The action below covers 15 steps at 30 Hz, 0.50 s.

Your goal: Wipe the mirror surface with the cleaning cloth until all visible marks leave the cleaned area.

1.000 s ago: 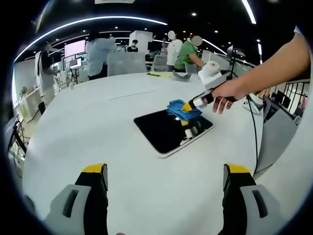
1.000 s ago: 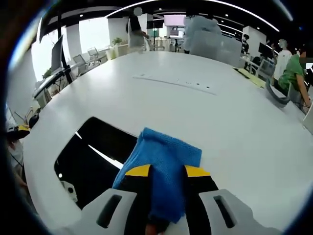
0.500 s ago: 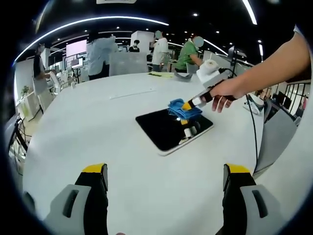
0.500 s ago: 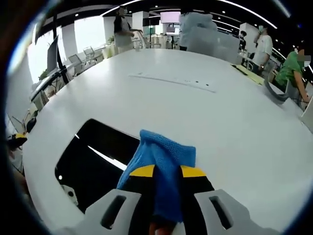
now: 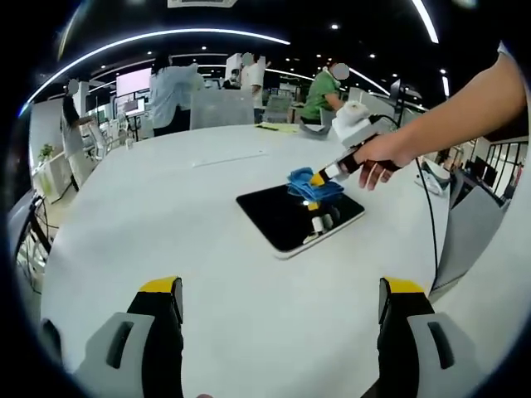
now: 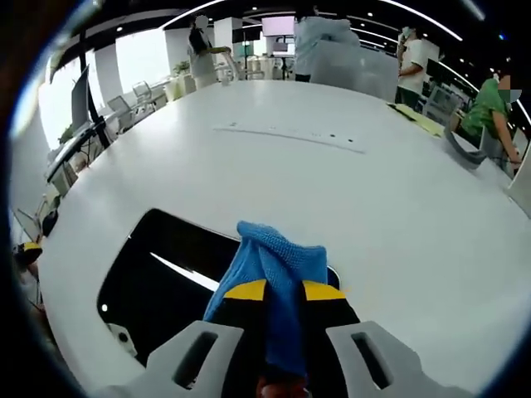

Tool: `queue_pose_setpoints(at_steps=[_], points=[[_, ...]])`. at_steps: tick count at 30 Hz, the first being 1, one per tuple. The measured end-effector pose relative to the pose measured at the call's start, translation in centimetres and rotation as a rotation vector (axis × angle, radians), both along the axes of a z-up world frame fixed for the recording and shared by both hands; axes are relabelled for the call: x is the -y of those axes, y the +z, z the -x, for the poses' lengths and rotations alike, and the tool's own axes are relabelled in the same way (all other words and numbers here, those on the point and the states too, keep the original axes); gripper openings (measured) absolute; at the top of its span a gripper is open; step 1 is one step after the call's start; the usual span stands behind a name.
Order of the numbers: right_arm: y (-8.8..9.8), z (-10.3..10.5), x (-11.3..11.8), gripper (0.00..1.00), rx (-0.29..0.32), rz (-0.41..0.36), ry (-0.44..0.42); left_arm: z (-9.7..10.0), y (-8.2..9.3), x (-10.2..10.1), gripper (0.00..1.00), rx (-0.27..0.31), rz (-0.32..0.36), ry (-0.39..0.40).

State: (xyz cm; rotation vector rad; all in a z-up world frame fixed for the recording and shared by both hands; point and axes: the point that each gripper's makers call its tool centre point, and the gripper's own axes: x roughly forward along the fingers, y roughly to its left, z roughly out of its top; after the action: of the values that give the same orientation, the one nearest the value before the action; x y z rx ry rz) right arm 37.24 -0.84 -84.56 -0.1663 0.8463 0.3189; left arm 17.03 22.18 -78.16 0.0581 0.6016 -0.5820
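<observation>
A flat rectangular mirror [image 5: 297, 217] [image 6: 174, 282] with a dark reflecting face lies on the white table. My right gripper [image 6: 284, 292] [image 5: 319, 177] is shut on a blue cleaning cloth [image 6: 278, 269] [image 5: 311, 186], which rests on the mirror's far right part. A person's hand [image 5: 377, 156] holds that gripper in the left gripper view. My left gripper [image 5: 280, 297] stands open near the table's front edge, well short of the mirror, with nothing between its jaws.
The round white table [image 5: 166, 224] [image 6: 332, 182] spreads wide around the mirror. A yellow sheet [image 6: 419, 120] and a grey object [image 6: 466, 153] lie at its far side. Several people [image 5: 323, 87] stand behind the table. A cable [image 5: 431, 215] hangs at the right.
The right gripper has drawn the cloth further onto the mirror, bunching it narrower. The left gripper view has shifted slightly; the left gripper stays open.
</observation>
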Motion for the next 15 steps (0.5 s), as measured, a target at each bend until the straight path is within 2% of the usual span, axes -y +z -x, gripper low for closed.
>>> queue_pose_setpoints(at_steps=[15], points=[[-0.01, -0.1, -0.76, 0.1, -0.002, -0.001, -0.006, 0.2, 0.02, -0.31, 0.99, 0.003, 0.0, 0.002]])
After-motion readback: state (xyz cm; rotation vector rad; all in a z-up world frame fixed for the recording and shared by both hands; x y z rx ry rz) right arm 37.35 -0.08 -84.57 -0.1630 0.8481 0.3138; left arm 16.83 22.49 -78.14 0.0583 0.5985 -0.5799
